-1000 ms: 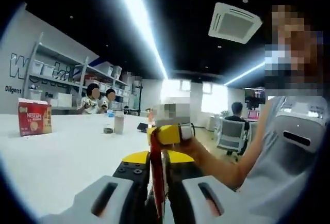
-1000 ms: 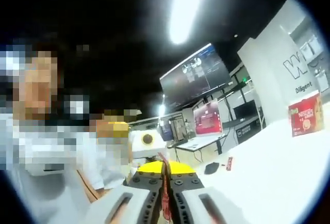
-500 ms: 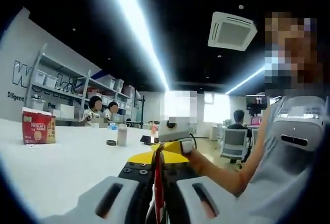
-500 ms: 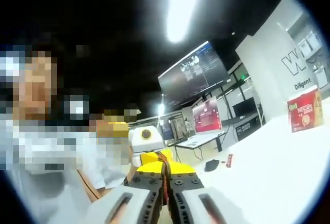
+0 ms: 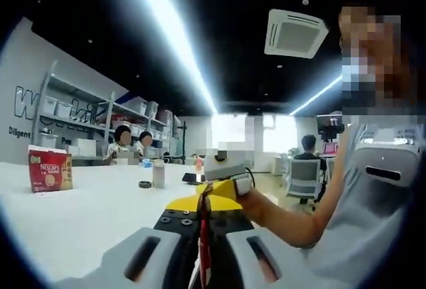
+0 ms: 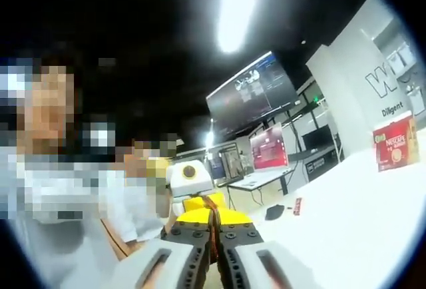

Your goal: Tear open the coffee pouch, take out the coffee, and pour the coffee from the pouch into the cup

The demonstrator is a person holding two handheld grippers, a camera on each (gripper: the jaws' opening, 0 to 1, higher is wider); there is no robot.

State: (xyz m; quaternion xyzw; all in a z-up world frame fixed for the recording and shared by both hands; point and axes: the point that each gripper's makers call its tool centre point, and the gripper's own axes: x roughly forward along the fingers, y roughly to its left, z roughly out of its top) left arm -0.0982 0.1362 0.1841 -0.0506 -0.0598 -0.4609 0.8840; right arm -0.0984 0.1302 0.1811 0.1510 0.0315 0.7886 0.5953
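Your left gripper [image 5: 203, 226] and right gripper [image 6: 213, 230] both pinch the red coffee pouch [image 5: 204, 249], bottom centre of each view. Vs 1 s ago they've closed in nose-to-nose. Judgement: tear not started; no cup seen. Nescafe box [image 5: 50, 168] at left.

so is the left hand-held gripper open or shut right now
Shut: the left hand-held gripper has its jaws pressed together on the thin red coffee pouch standing between them.
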